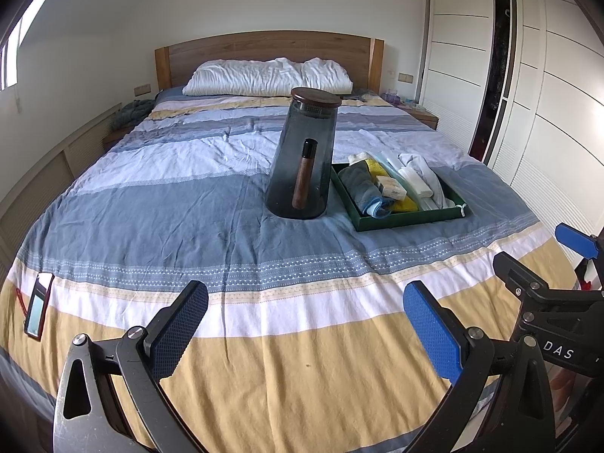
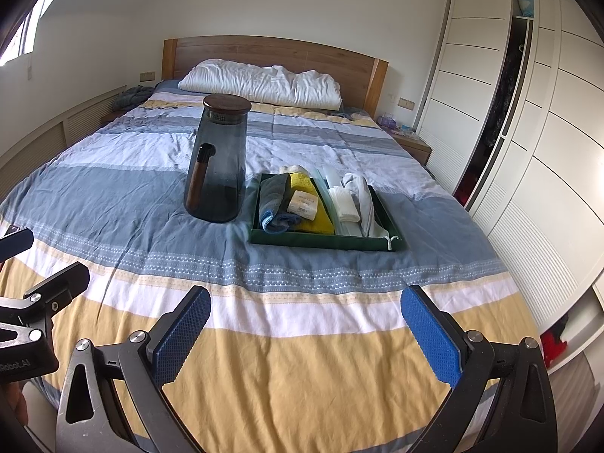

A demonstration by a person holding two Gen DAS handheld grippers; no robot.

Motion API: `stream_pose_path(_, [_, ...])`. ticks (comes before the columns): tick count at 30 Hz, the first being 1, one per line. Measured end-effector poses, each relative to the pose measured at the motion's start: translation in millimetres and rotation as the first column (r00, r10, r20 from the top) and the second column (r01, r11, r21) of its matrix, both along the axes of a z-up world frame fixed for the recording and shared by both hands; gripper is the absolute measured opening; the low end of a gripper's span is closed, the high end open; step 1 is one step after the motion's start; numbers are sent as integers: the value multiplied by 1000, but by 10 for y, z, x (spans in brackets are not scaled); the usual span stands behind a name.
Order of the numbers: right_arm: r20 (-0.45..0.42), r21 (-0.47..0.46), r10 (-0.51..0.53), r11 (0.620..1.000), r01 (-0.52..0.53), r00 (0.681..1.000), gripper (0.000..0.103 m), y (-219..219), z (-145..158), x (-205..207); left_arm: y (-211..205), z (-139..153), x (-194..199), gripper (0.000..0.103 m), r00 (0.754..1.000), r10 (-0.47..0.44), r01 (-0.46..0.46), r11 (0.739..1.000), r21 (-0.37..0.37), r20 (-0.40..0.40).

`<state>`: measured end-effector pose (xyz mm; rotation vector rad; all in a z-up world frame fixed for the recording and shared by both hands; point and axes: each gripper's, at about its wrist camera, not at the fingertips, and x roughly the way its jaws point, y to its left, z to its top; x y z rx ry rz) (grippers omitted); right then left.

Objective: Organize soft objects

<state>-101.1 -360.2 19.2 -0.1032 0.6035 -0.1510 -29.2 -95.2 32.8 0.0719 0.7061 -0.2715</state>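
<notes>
Both grippers hover above the foot edge of the bed (image 1: pixel 264 358), side by side. The left gripper (image 1: pixel 305 324) and the right gripper (image 2: pixel 305 328) each have jaws spread wide and hold nothing. The soft objects lie in a green tray (image 2: pixel 324 241) near the middle of the bed toward its right edge: a rolled blue towel (image 2: pixel 277 204), a yellow cloth (image 2: pixel 313 219), a white folded cloth (image 2: pixel 345 204) and a grey cloth (image 2: pixel 362 200), their long axes running from foot toward headboard. A smoked-glass jug (image 2: pixel 219 166) stands just beside the tray's left wall. The tray lies ahead of both grippers; the right gripper is judged nearer.
</notes>
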Motion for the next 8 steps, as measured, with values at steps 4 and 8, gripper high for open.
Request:
stream_pose_path(4, [0, 0, 0, 1000, 0, 1000, 103, 11, -3, -7, -3, 4, 5, 101, 1000, -1, 1, 1000, -2, -3])
stream_pose_path(8, [0, -2, 0, 1000, 0, 1000, 103, 8, -2, -4, -6, 5, 3, 101, 1000, -1, 1, 1000, -1, 0])
